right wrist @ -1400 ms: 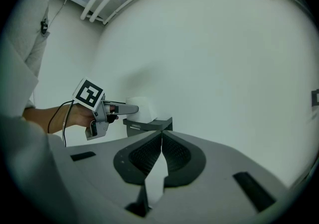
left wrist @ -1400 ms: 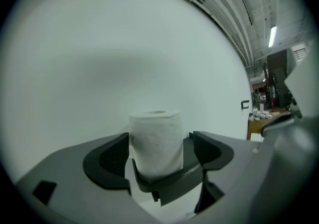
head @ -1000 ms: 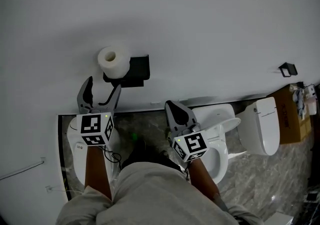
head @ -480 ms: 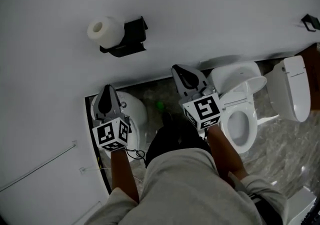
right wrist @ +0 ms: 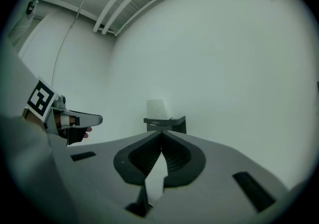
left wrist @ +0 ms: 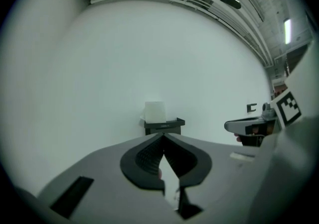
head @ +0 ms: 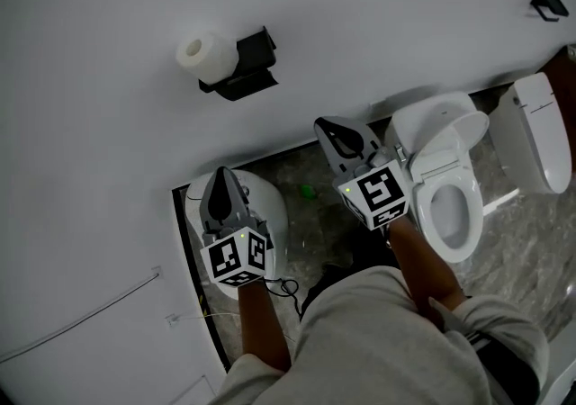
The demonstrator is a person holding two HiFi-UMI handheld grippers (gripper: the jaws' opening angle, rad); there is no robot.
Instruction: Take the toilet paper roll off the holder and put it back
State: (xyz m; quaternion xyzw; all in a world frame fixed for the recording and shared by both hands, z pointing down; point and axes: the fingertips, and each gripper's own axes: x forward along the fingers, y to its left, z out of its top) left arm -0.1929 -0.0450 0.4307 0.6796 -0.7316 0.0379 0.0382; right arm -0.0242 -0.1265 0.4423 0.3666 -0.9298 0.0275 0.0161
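A white toilet paper roll (head: pixel 202 51) sits on a black wall holder (head: pixel 246 66) at the upper left of the head view. The roll (left wrist: pixel 155 111) on the holder (left wrist: pixel 164 126) also shows straight ahead in the left gripper view, and the roll (right wrist: pixel 156 108) on the holder (right wrist: pixel 167 124) in the right gripper view, some way off in both. My left gripper (head: pixel 221 185) is shut with nothing in it, well below the roll. My right gripper (head: pixel 337 135) is shut and empty too, to the right of the holder. Both point at the white wall.
A white toilet (head: pixel 446 180) with its lid up stands at the right, a second white fixture (head: pixel 538 131) beyond it. Another white bowl (head: pixel 270 207) lies under my left gripper. A small black bracket (head: pixel 547 4) hangs on the wall at the far right. The floor is grey marble.
The left gripper's jaws have gone from wide open to shut and it has pulled back from the roll. The head view has swung, so the holder sits further from both grippers.
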